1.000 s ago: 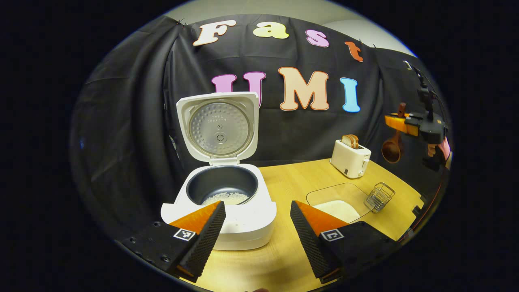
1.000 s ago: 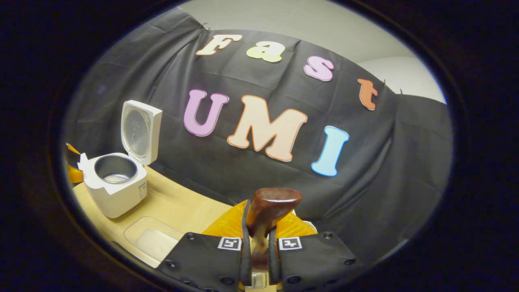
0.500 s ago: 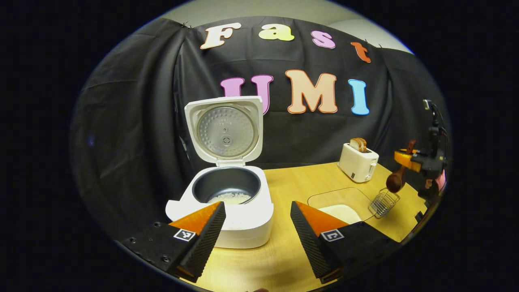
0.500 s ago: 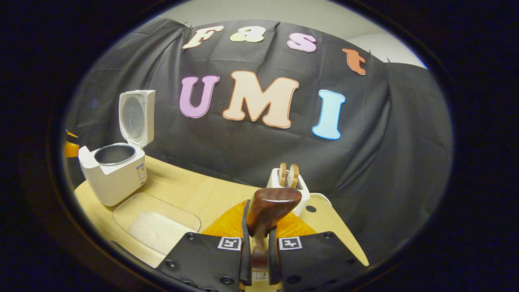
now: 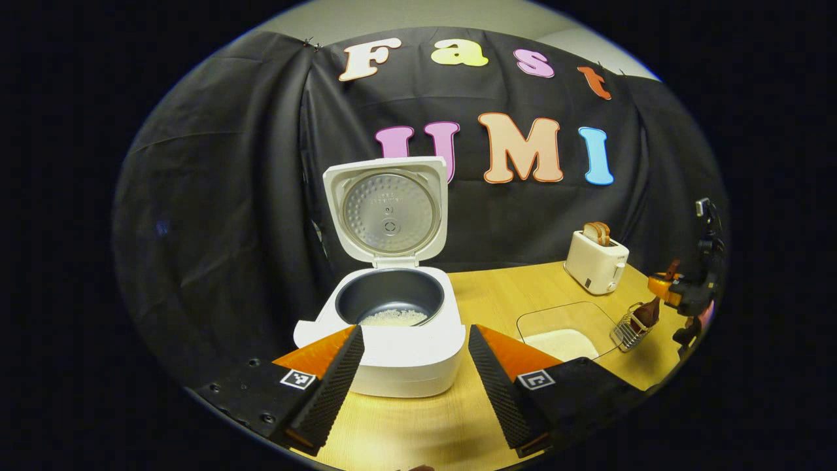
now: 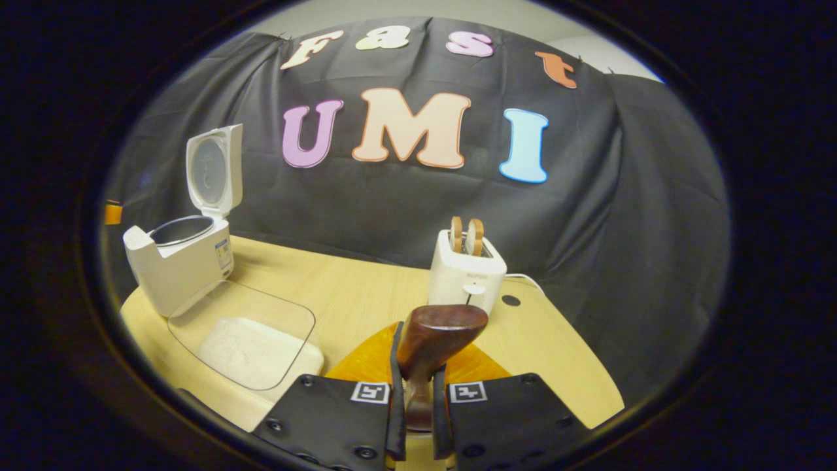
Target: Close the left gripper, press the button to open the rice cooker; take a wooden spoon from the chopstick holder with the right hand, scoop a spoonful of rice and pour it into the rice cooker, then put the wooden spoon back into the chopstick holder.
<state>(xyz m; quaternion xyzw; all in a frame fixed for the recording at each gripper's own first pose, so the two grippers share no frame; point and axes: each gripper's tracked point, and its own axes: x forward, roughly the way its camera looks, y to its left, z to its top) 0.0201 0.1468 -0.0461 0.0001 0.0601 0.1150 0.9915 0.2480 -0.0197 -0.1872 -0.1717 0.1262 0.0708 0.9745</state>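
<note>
Right gripper (image 6: 416, 386): fingers clamped on the spoon (image 6: 431, 340) handle. In the left gripper view the spoon's bowl sits in the holder (image 5: 629, 329), beside the rice tray (image 5: 556, 327).

Left gripper (image 5: 410, 366): fingers apart, holding nothing, just before the cooker (image 5: 392, 327).

Cooker lid upright, open; rice in the pot. Toaster (image 6: 465, 275) with bread stands beyond on the table (image 6: 340, 294).

Camera placement: two gripper-mounted fisheye views over one table (image 5: 510, 288).

The left gripper view is taken low and close before the open rice cooker (image 5: 392, 327), facing the booth wall. The right gripper view is taken from the table's far right, looking across it past the toaster (image 6: 465, 271). Cooker, rice tray (image 6: 252, 340) and toaster are shared by both views.
</note>
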